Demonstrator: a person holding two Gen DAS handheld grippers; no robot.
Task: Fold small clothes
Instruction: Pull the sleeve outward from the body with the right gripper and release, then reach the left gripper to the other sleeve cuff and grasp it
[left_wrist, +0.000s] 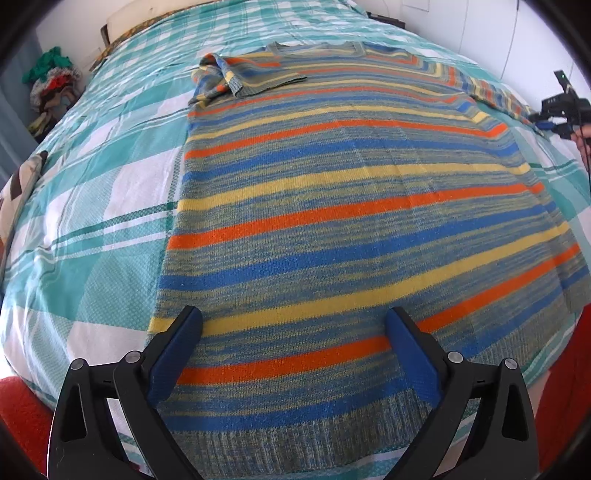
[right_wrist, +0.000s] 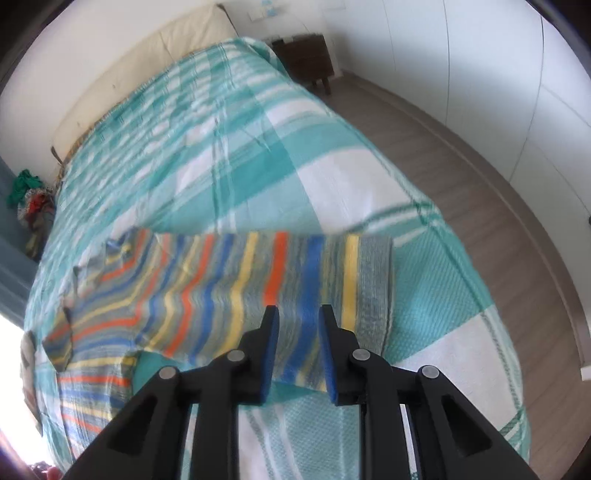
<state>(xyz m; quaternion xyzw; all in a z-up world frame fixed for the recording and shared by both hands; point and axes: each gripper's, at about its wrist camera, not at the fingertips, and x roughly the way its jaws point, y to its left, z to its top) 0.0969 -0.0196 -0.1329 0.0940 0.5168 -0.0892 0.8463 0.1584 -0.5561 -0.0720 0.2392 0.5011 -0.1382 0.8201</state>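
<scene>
A knitted sweater (left_wrist: 332, 206) with blue, yellow, orange and grey-green stripes lies flat on the bed, its ribbed hem nearest me. Its left sleeve (left_wrist: 243, 74) is folded in over the chest. My left gripper (left_wrist: 293, 312) hovers open and wide over the hem area, with nothing between its fingers. In the right wrist view the other sleeve (right_wrist: 229, 280) stretches out sideways on the cover, cuff to the right. My right gripper (right_wrist: 298, 308) is just above that sleeve near the cuff. Its jaws stand a narrow gap apart, and the fabric shows through the gap without being pinched.
The teal-and-white checked bedcover (left_wrist: 92, 221) spans the bed. A pile of clothes (left_wrist: 51, 81) sits by the wall at far left. A dark nightstand (right_wrist: 306, 59) and wooden floor (right_wrist: 480, 184) lie beyond the bed's right edge. Red fabric (left_wrist: 22, 406) shows at the bottom corners.
</scene>
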